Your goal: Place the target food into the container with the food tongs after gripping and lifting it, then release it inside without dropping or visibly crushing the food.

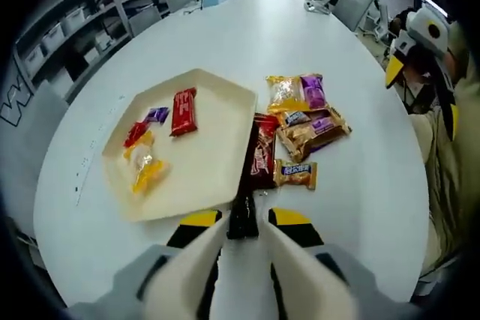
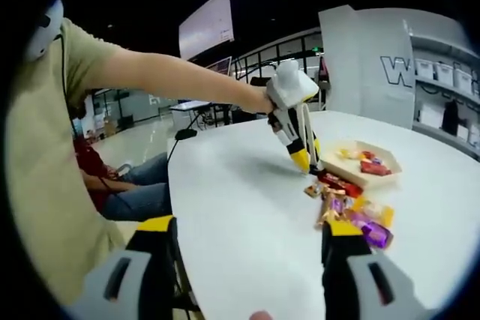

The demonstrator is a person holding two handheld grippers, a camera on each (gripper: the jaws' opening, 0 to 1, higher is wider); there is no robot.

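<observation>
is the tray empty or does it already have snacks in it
Not empty. The tray holds a red packet, a purple one and several yellow and red sweets at its left side.

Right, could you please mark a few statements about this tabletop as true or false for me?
1. The tray already holds a red packet. True.
2. The right gripper is shut on a purple packet. False: its jaws stand wide apart with nothing between them.
3. The left gripper is shut on the black tongs. True.
4. The snack pile lies inside the tray. False: it lies on the white table, beside the tray.
5. The tongs point toward a dark red packet at the tray's edge. True.
</observation>
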